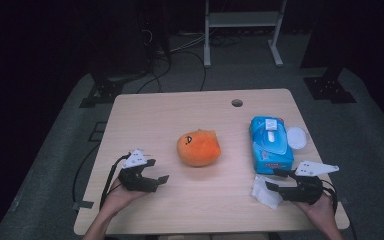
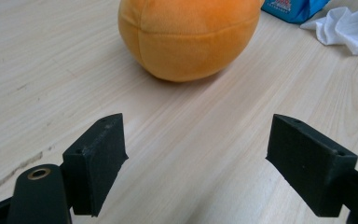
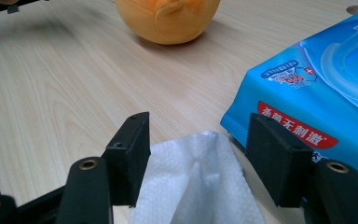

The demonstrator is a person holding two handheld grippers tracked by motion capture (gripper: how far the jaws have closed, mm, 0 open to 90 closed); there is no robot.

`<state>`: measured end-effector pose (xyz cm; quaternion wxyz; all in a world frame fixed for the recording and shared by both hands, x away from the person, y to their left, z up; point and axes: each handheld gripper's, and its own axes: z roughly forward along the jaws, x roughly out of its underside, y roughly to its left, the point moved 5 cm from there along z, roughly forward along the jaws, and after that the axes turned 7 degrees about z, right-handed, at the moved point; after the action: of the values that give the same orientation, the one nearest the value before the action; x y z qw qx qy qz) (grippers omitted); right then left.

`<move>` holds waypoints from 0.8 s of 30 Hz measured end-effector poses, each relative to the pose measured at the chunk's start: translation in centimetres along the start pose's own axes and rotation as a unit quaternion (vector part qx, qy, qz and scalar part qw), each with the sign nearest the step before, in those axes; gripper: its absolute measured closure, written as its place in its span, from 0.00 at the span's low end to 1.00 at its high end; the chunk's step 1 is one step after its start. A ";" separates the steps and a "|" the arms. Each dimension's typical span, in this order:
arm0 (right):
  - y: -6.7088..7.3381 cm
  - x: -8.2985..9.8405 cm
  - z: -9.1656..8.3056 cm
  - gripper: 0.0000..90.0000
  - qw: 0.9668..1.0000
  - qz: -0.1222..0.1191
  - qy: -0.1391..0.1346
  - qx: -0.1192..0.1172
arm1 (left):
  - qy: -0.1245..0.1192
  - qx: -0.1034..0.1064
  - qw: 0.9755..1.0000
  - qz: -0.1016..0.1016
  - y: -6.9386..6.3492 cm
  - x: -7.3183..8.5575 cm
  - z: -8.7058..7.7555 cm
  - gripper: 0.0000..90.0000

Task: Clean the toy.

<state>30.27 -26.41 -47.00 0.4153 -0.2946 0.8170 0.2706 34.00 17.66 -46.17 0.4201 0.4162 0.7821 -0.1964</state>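
Observation:
An orange plush ball [image 1: 198, 147] with a small face lies mid-table. My left gripper [image 1: 157, 170] rests low to its left, open and empty; in the left gripper view the jaws [image 2: 196, 163] stand wide apart, pointing at the plush [image 2: 191, 37] a short way ahead. A blue pack of wet wipes [image 1: 271, 144] lies on the right. Just in front of it is a crumpled white tissue [image 1: 266, 192]. My right gripper [image 3: 196, 158] is open with the tissue [image 3: 196, 196] lying between its jaws, the pads not pressing it, and the pack [image 3: 317, 84] close on its right.
A round white lid [image 1: 296, 137] sits beside the pack's right side, near the table's right edge. A cable hole [image 1: 237, 103] is at the far edge of the wooden table [image 1: 155, 115]. Dark floor, cables and stand legs lie beyond.

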 end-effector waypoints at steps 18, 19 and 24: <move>0.0 0.0 -0.2 0.43 1.000 0.000 -0.006 0.001 | 0.001 -0.002 0.999 -0.042 -0.4 3.0 -0.1 0.18; -0.1 0.0 -0.3 0.42 1.000 0.000 -0.008 0.002 | 0.002 -0.002 0.999 -0.042 -0.4 3.1 -0.2 0.17; -0.1 0.0 -0.6 0.42 1.000 0.003 -0.016 0.004 | -0.006 -0.010 0.999 -0.042 -0.3 2.9 -0.3 0.16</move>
<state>30.02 -26.88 -46.70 0.4288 -0.2859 0.8123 0.2731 32.75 19.13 -48.37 0.4204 0.3777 0.7984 -0.2080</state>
